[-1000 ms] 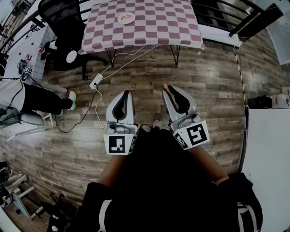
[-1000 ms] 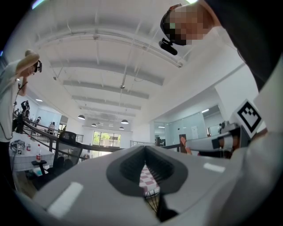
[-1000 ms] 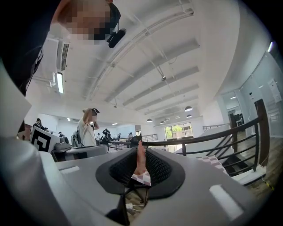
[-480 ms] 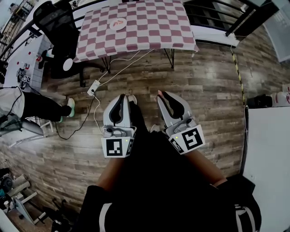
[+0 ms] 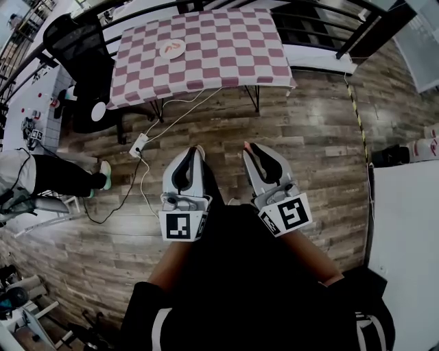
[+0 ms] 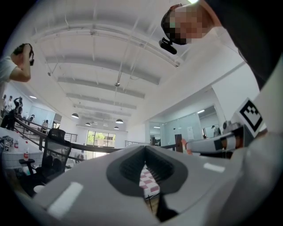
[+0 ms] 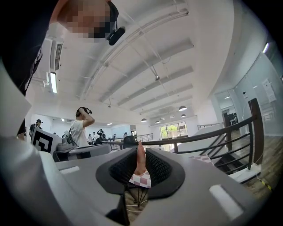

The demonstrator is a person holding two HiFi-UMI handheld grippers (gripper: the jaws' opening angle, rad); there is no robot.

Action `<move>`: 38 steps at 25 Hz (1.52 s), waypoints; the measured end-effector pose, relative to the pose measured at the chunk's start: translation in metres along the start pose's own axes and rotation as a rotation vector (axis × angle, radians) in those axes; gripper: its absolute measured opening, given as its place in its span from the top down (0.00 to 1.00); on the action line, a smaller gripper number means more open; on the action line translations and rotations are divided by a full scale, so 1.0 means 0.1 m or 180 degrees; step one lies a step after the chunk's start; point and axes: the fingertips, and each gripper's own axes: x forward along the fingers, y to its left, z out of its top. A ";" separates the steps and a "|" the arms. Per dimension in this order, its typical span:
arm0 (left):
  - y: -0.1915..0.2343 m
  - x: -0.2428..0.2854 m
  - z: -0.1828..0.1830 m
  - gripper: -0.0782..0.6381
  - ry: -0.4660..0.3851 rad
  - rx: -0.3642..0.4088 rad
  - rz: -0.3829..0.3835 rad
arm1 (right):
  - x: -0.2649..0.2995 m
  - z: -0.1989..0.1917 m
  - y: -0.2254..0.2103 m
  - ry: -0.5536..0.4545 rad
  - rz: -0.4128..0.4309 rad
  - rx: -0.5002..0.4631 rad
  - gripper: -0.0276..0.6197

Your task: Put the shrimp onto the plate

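A white plate with something orange on it sits on the red-and-white checked table, far ahead across the wood floor. Both grippers are held side by side at waist height, well short of the table. My right gripper is shut on a small pink shrimp that pokes out at its tips; in the right gripper view the shrimp stands upright between the black pads. My left gripper is shut with nothing in it, and the checked cloth shows through the gap behind its tips.
A black office chair stands left of the table. A power strip and cables trail over the floor under it. A person's leg is at the left edge. A white tabletop fills the right side, and dark railings run behind the table.
The table and plate have slid lower and leftward in the head view, nearer than before. Both grippers keep their pose, the right one still shut on the shrimp.
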 end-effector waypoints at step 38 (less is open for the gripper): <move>3.25 2.67 -0.97 0.88 0.0280 -0.0607 0.0100 | 4.22 -0.31 -0.65 0.0818 0.0049 -0.0168 0.87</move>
